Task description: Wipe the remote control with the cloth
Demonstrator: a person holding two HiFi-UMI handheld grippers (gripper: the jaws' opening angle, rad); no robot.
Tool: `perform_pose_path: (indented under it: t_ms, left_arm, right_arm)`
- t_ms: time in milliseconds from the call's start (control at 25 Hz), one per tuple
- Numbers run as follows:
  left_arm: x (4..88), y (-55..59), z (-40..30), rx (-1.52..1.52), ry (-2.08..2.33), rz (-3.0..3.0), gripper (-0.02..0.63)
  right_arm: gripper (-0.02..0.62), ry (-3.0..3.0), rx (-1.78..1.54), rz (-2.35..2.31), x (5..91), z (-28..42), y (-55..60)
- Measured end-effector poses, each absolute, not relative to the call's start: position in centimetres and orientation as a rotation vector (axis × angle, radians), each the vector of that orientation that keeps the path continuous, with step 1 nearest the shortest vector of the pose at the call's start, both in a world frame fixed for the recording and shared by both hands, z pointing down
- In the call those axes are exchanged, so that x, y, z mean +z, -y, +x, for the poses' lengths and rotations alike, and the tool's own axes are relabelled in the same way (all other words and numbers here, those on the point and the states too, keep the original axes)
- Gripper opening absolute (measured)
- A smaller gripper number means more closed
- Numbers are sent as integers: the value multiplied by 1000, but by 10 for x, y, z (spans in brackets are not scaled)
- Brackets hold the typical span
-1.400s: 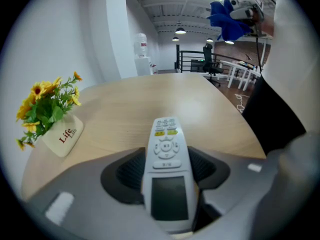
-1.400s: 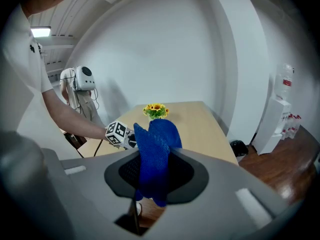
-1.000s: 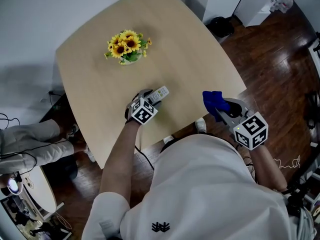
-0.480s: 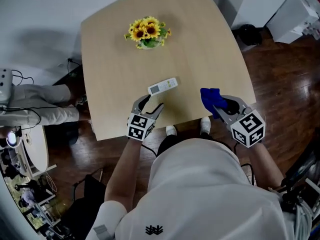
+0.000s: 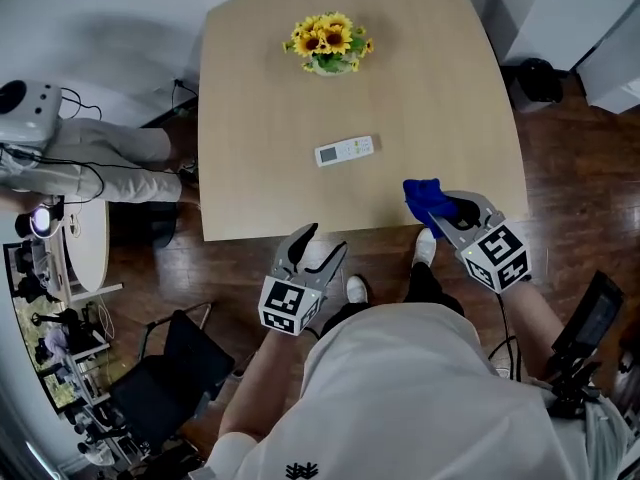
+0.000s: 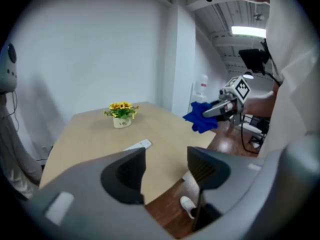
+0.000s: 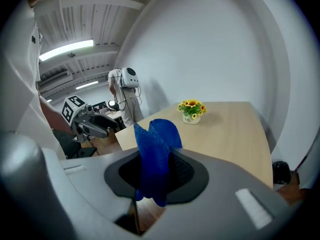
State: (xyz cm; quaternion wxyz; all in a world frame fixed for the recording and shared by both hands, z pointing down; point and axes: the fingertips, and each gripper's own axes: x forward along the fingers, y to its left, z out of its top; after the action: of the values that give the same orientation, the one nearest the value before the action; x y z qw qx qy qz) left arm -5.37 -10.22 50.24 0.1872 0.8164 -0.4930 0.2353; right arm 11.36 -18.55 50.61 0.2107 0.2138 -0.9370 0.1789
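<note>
Table, remote control let go, left tool withdrawn

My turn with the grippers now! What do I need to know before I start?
Left gripper: open, empty, off the table's near edge.
Right gripper: shut on the blue cloth, above that edge.
Remote control: flat on the table, nothing touching it, between the sunflower pot and that edge.
Done: cloth is gripped. Whether the remote is already wiped does not show.
Left: if not, bring the cloth onto it and wipe.
</note>
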Motion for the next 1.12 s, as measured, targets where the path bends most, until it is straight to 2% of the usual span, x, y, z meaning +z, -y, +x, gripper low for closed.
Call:
perform_pose_path:
  t_ms: [360,680,800,880,1120]
  left_arm:
    - [471,43,-37,459,1300,2494,276]
    - [456,-65,-75,411,1254,2648,264]
    - [449,-97,-73,357,1203,2683,258]
    - [441,-122,-71,316,1210,2688,232]
    - [432,-167,-56,263,1241,2657,232]
  right_arm:
    - [86,2592,398,744,485,107,127]
    - [86,2550,405,905,458,77,-7]
    - [86,2519,419,933,448,76,-53]
    - [86,2502,413,931,443,76,-82]
    - [86,2533,337,907,426,82,-112]
